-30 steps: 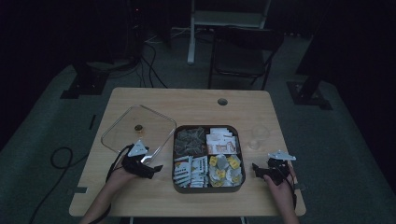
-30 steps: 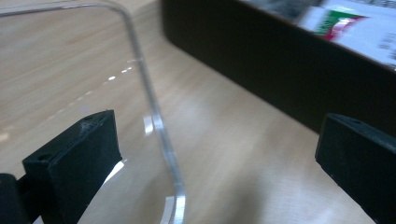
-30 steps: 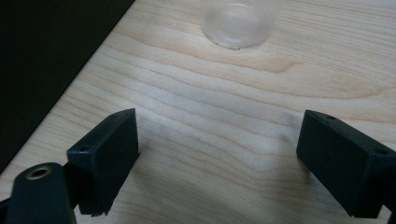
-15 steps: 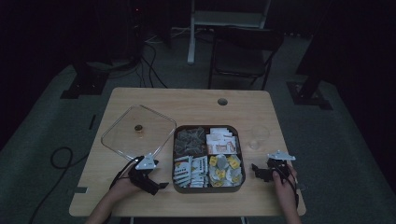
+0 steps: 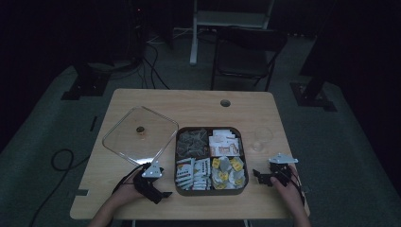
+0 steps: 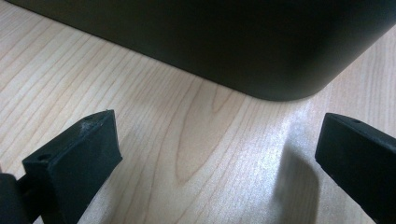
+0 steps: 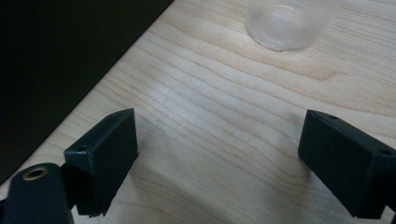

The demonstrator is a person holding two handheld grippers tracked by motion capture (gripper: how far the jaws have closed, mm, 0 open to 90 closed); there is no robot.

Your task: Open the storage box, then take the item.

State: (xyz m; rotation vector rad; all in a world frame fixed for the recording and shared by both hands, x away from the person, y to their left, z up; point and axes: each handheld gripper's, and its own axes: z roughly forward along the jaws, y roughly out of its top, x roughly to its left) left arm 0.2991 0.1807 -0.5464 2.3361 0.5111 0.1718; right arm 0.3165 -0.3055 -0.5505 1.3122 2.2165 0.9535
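With both grippers spread apart and empty, the dark square compartmented tray (image 5: 211,191) sits just ahead of the left gripper (image 5: 162,194), and a careless right gripper (image 5: 258,176) advance risks toppling the clear plastic cup (image 7: 290,23) beyond it.

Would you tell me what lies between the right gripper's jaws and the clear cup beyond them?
Nothing but bare wooden table: in the right gripper view, the right gripper stands open and the clear cup sits apart, farther on.
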